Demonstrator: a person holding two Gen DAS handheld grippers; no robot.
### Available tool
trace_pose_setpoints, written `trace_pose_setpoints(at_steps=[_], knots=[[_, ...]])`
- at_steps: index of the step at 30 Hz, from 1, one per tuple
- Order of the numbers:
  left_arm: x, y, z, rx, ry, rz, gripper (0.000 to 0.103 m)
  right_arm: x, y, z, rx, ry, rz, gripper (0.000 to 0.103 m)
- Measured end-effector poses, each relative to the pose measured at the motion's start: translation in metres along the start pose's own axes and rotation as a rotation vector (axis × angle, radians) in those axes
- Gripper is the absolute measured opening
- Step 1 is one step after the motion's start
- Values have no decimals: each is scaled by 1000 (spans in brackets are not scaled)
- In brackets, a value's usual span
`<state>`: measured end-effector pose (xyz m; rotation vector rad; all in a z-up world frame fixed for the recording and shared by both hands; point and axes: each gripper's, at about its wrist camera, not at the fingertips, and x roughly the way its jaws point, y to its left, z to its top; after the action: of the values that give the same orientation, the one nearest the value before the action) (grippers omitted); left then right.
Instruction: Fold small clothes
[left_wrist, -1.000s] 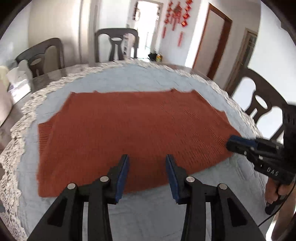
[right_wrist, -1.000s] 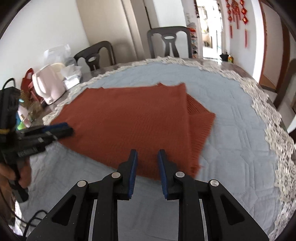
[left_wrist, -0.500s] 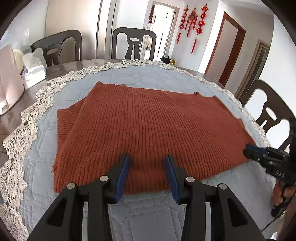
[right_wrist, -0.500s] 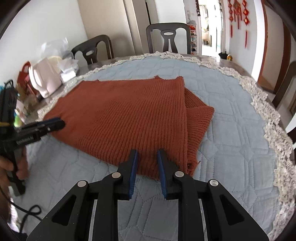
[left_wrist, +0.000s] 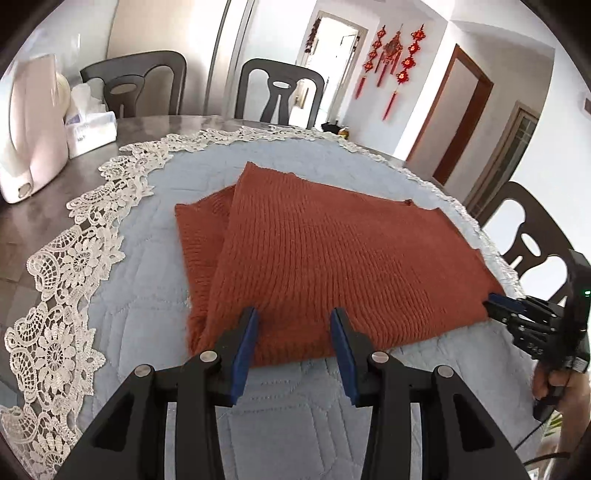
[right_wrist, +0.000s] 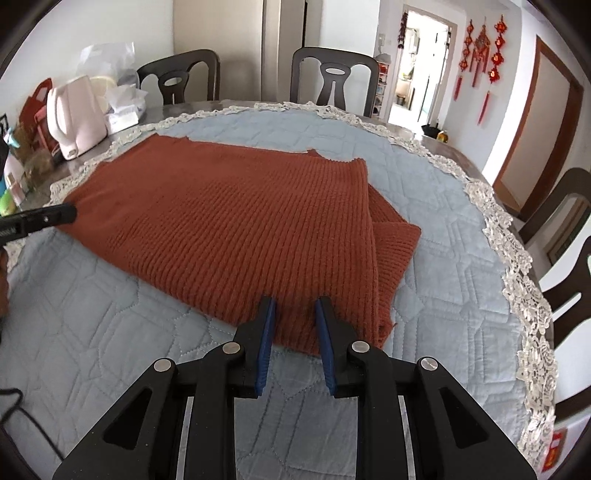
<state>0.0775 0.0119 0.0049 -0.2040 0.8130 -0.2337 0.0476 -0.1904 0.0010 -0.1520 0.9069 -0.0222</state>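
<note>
A rust-orange knitted sweater (left_wrist: 332, 258) lies folded flat on the blue quilted tablecloth (left_wrist: 147, 295), with a sleeve layer sticking out at its left side. My left gripper (left_wrist: 294, 322) is open, its blue pads straddling the sweater's near edge close to the left corner. In the right wrist view the sweater (right_wrist: 240, 221) fills the middle. My right gripper (right_wrist: 295, 304) sits over the near hem by the right corner; its jaws are opening with knit between the tips, not pinched. Each gripper shows in the other's view: the right gripper (left_wrist: 496, 302) and the left gripper (right_wrist: 55, 216).
A white lace border (left_wrist: 62, 295) rings the cloth on a dark round table. A pale kettle (left_wrist: 29, 129) and a tissue box (left_wrist: 90, 125) stand at the far left. Dark chairs (left_wrist: 280, 96) surround the table. A hand (left_wrist: 565, 387) grips the right tool.
Both grippers have come in lower and closer over the sweater's near hem. The left one slid toward the left corner. The right jaws stand slightly wider.
</note>
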Motion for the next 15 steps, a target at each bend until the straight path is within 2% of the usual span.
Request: trace_pose_setpoints(at_steps=[4,15], knots=[[-3,9,1,-16,2,-46,43,0,0,0,-3,0,-6,24],[-2,27,-2,-75,13,-112,43,0,-10,1,52,-1,65,24]])
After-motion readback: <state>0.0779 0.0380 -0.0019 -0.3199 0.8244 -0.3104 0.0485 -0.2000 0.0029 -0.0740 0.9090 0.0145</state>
